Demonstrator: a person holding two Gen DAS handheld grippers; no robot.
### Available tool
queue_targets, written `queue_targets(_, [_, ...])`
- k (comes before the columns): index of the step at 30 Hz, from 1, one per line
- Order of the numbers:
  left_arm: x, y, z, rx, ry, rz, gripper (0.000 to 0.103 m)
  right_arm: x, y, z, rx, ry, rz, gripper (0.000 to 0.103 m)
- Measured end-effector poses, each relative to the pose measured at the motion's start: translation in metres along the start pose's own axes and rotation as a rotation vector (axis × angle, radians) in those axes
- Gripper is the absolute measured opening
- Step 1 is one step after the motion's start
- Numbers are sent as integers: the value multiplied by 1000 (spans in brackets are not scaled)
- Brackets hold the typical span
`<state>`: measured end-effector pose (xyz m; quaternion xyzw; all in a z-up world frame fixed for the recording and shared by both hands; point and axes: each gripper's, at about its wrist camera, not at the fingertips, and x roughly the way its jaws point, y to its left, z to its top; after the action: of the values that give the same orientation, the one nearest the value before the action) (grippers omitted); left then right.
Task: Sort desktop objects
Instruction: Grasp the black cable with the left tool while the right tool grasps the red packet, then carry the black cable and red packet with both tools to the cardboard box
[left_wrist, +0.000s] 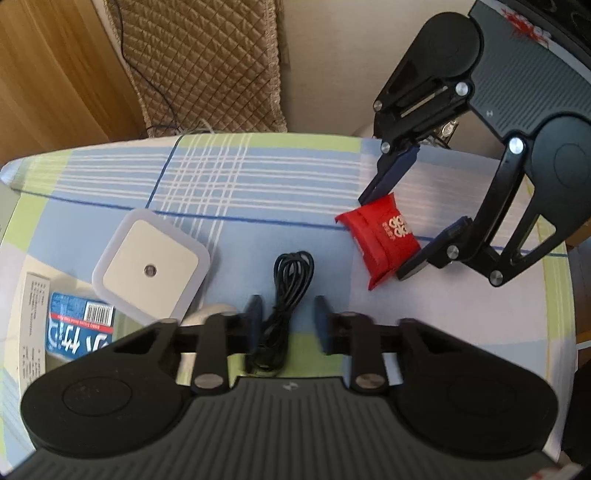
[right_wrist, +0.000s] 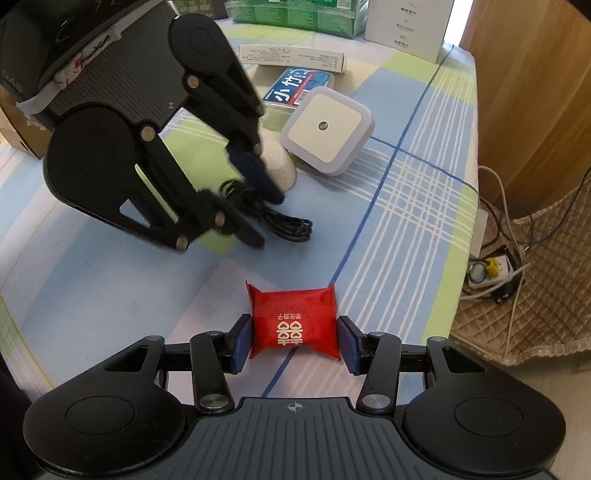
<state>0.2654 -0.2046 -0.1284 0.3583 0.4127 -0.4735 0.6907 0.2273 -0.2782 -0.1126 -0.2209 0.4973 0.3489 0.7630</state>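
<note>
Cable (left_wrist: 286, 291), black and coiled, lies at lower centre of the left wrist view between the left claw (left_wrist: 286, 325) pads, which do not visibly press it. Right claw (right_wrist: 293, 341) is clenched on the red packet (right_wrist: 293, 321) resting on the checked desk (right_wrist: 406, 192).
</note>
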Motion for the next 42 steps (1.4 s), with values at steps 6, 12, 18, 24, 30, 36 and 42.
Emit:
queue_targets(6, [-13, -13, -26, -67, 63, 21, 11, -1, 10, 0, 15, -16, 23, 46])
queue_targets(12, [-38, -35, -73, -181, 128, 81, 11, 0, 32, 6, 28, -45, 68, 46])
queue_targets(18, [-58, -51, -119, -288, 154, 109, 11, 6, 58, 15, 10, -60, 101, 46])
queue_targets(24, [-66, -57, -139, -361, 149, 131, 11, 11, 70, 23, 1, -56, 109, 46])
queue_targets(30, [-68, -50, -135, -417, 157, 156, 11, 4, 76, 30, 8, -58, 88, 46])
queue_targets(36, [-97, -47, -136, -457, 144, 193, 11, -17, 89, 43, -8, -77, 62, 46])
queue_targets(42, [-149, -34, -150, -507, 120, 248, 11, -44, 113, 69, -29, -125, 51, 46])
